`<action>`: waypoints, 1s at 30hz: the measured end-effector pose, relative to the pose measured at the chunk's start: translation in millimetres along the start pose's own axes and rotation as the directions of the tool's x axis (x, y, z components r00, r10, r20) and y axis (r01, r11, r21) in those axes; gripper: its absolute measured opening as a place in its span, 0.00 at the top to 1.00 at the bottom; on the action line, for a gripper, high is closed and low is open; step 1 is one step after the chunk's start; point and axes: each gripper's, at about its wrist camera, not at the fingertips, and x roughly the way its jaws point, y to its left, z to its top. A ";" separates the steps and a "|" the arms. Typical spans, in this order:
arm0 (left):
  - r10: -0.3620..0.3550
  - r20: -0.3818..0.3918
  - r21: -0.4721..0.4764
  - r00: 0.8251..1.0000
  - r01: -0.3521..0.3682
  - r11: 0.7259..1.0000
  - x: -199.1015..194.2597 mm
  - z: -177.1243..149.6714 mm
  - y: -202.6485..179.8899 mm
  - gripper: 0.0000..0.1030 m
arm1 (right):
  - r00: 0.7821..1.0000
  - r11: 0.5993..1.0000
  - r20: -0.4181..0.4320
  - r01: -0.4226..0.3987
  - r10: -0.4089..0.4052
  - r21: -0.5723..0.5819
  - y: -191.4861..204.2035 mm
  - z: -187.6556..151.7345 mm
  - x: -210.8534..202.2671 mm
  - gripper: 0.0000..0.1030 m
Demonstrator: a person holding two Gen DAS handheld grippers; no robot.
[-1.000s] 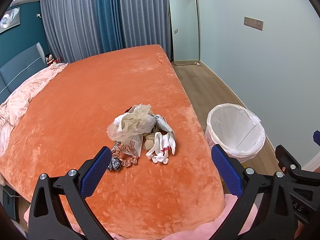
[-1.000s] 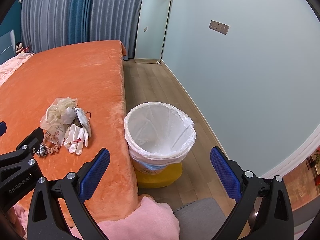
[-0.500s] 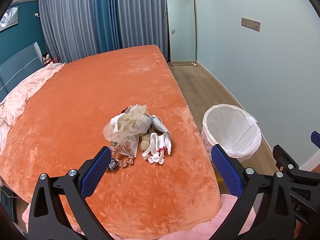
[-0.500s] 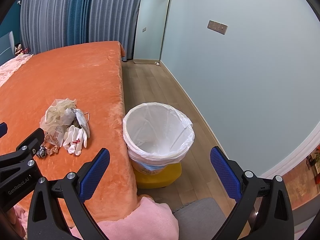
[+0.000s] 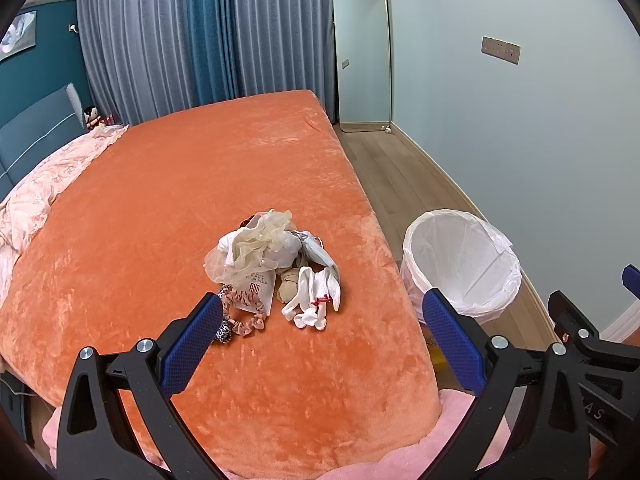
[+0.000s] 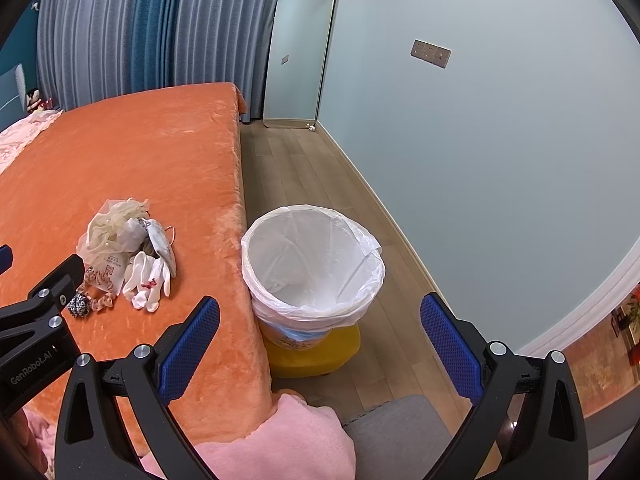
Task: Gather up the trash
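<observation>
A pile of trash lies on the orange bed near its right edge: crumpled plastic, a paper packet, white gloves, a face mask and scrunchies. It also shows in the right wrist view. A bin lined with a white bag stands on the floor beside the bed, on a yellow base. My left gripper is open and empty, short of the pile. My right gripper is open and empty, above the bin's near side.
The orange bed fills the left. A pink quilt lies at its head. Wood floor runs between bed and wall, with a leaning mirror at the far end. Pink cloth is just below the grippers.
Both grippers have drifted slightly back and up; the pile and bin sit a little lower and smaller in view. Nothing was grasped.
</observation>
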 end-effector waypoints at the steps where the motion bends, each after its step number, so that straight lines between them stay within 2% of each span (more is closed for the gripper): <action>1: -0.001 0.000 0.000 1.000 0.001 1.000 -0.1 0.0 0.1 0.08 | 1.000 1.000 0.001 0.001 -0.001 0.000 0.0 0.0 0.1 0.07; 19: -0.052 0.006 -0.019 0.999 0.052 0.998 20.8 2.9 20.9 0.07 | 1.000 1.000 -0.002 0.006 -0.006 -0.003 14.2 1.9 10.9 0.07; 30: -0.050 -0.001 -0.025 0.999 0.050 0.998 42.6 10.2 39.6 0.07 | 1.000 1.000 0.000 0.007 -0.007 0.022 28.1 9.3 27.8 0.07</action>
